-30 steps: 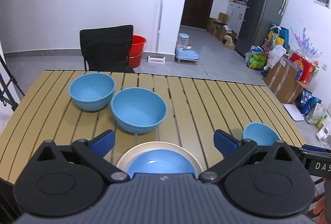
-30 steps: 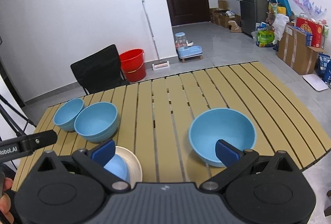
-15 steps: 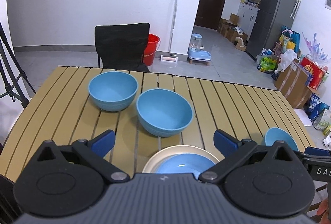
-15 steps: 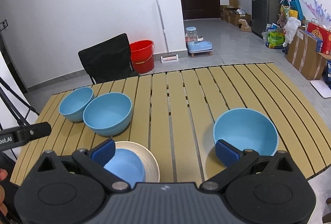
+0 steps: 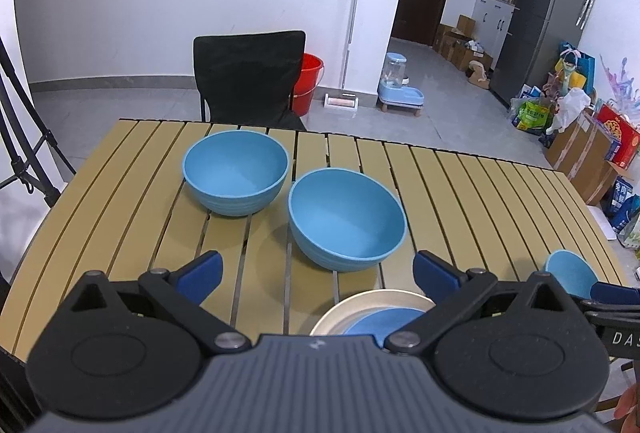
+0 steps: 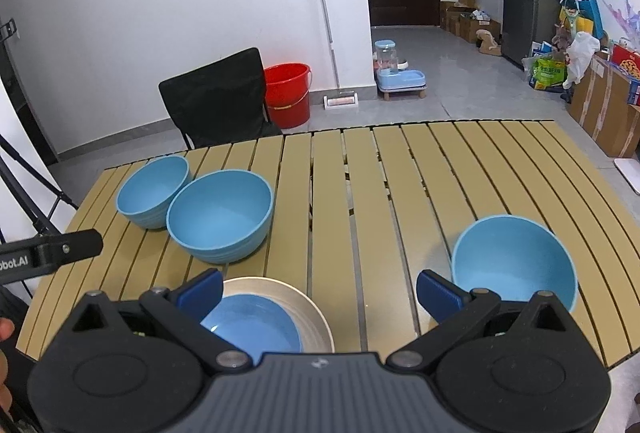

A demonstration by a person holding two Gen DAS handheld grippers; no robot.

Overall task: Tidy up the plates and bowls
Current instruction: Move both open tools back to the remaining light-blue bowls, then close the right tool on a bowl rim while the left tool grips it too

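Both the left gripper [image 5: 316, 269] and the right gripper [image 6: 320, 289] hang with jaws wide and hold nothing above the near edge of the slatted table [image 6: 332, 201]. Two blue bowls [image 6: 220, 217] sit just beside each other toward the far left corner. A third bowl [image 6: 514, 265] stands alone near the right edge, and a cream plate [image 6: 308, 313] with a blue dish [image 6: 256, 325] in it lies at the near edge.

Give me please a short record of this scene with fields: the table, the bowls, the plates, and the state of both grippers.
table: slatted tan table
bowls near the chair side: far bowl and big bowl, close together
bowl alone: right bowl, near the right edge
plates: small blue plate lying in beige plate, near edge
left gripper: open, holds nothing
right gripper: open, holds nothing
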